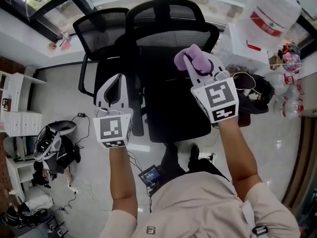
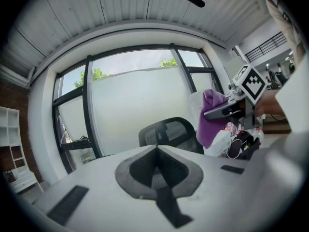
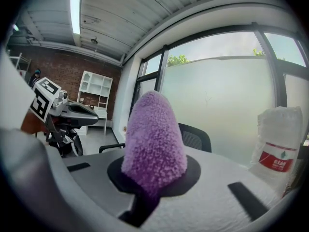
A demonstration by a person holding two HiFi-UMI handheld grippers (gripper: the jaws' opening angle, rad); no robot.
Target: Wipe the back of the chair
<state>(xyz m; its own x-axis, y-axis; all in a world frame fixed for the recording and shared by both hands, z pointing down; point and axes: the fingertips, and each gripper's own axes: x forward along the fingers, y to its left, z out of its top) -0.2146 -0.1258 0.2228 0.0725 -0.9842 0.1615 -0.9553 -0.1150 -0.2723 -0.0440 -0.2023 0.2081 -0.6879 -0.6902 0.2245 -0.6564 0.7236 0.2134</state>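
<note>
Chair back (image 1: 171,37): black mesh, upright, with a headrest above it, on the office chair standing on the floor just short of the window wall. It lies directly ahead of both of your grippers and below them in the head view. Neither gripper view shows contact with the mesh.

Your right gripper (image 1: 194,66) has its jaws clamped on a purple cloth (image 3: 154,139). The fleecy cloth stands up from between the jaws and hides their tips. In the head view it sits over the right half of the chair back.

Your left gripper (image 1: 115,85) has its jaws closed tip to tip with nothing between them. It is held over the chair's left side, apart from the right gripper.

A second black mesh chair (image 1: 99,31) stands behind and to the left, nearer the window.

Writing: a large water jug (image 1: 272,14) at the right end of the window wall carries a red label with white print, too small to read. The marker cube (image 1: 220,100) on each gripper shows black-and-white square patterns only, no lettering.

A white shelf unit (image 1: 15,113) stands at the floor's left edge.
</note>
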